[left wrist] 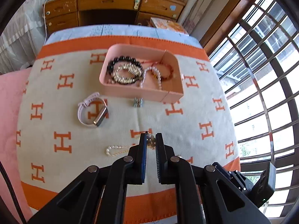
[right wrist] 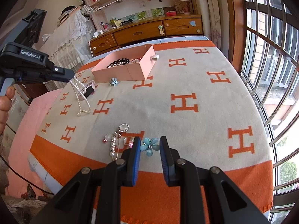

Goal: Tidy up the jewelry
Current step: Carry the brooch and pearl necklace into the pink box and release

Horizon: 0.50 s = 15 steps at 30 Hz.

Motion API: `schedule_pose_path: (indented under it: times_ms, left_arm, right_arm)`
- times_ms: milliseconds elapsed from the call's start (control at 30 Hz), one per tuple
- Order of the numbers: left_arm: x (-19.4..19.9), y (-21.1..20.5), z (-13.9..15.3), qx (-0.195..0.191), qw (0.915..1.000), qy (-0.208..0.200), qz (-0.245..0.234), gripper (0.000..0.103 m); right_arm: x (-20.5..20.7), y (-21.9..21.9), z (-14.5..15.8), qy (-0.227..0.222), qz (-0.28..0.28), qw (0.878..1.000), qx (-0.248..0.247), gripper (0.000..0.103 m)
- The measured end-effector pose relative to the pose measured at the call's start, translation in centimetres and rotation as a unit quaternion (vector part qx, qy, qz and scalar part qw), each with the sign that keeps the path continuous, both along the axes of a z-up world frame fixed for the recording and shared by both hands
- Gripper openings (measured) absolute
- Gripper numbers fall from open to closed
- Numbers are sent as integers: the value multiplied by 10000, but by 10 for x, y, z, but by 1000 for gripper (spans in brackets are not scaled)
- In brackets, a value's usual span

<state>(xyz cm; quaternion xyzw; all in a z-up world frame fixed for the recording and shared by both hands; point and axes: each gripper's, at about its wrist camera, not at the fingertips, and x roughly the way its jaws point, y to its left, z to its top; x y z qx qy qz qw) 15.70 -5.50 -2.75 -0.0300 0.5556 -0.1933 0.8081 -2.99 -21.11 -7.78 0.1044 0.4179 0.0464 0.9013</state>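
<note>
Pearly white bead necklace [right wrist: 80, 97] hangs from the left gripper [left wrist: 151, 140], pinched between its pressed-together jaws, its lower loop touching the cream-and-orange H-patterned blanket [right wrist: 186, 85]. The far pink rectangular box [left wrist: 168, 93] holds bracelets. The right gripper [right wrist: 150, 146], partly spread, brackets a blue flower-shaped brooch [right wrist: 149, 146].

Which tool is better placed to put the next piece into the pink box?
Left. The left tool already holds the pearl necklace lifted near the pink box; the right tool only frames a blue flower.
</note>
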Motion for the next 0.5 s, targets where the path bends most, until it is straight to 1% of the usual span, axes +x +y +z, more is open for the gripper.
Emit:
schedule_pose_path:
  times_ms: [100,167,267,367,500]
  left_arm:
    - [4,7,36,-103,9993,-353,-12,7]
    - [9,15,61,-164,9982,-568,-20,7]
    - [15,16,87,-239,9960,-860,-15,7]
    - [26,14,107,-332,9935,-1086,13,7]
    - [45,6,116,-453,9918,-1197,5,7]
  right_arm:
    - [7,1,14,-137,50,9999,-3,21]
    - [14,3,28,-306,110,9995,-22,21]
    - [28,7,52,-620,234,9978,-48,21]
    - [48,11,75,-904,341,9953,-24,21]
    - [84,15,96,-1113,338,9931,148,21]
